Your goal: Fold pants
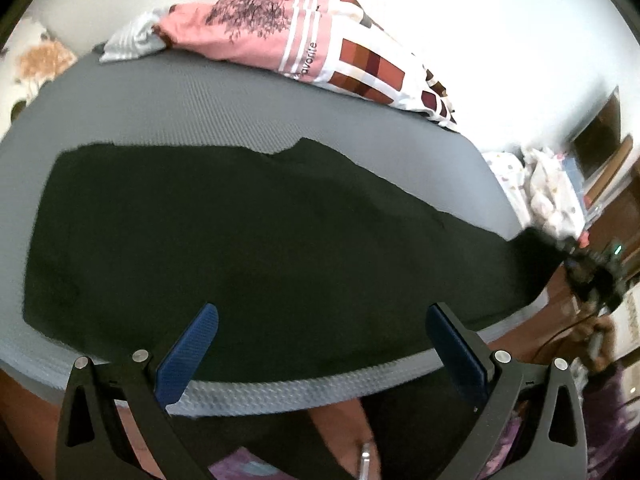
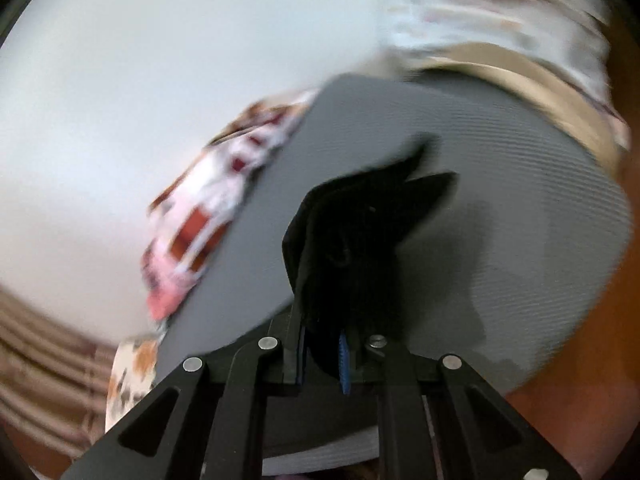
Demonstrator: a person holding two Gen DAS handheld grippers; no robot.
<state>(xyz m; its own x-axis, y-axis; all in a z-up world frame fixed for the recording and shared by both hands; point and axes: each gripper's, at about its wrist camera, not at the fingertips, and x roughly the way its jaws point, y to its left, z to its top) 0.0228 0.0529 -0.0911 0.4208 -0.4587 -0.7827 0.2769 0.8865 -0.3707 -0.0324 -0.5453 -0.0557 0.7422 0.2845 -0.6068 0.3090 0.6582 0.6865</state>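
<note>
Right gripper (image 2: 322, 356): jaws closed on a bunched end of the dark pants (image 2: 352, 240), blue pads nearly hidden by the cloth, which is lifted off the grey mattress (image 2: 520, 184) and hangs in thick layers ahead of the fingers. Left gripper (image 1: 320, 344): jaws held wide apart, nothing between the blue pads, poised over the near edge of the pants (image 1: 240, 232) and, as far as can be judged, not touching them. Pants: spread long and flat across the mattress (image 1: 160, 96) in the left wrist view, one end drawn up toward the right, where the right gripper (image 1: 592, 272) is seen, blurred. Patterned bedding (image 1: 320, 44): heaped along the far edge, well apart from the pants. Step judged in hand: the raised end is to be carried over onto the flat part. Handling advised: the grip is to be kept firm on all layers, the end carried low and straight so edges line up, and the flat portion pinned by the left gripper should it drag.
</note>
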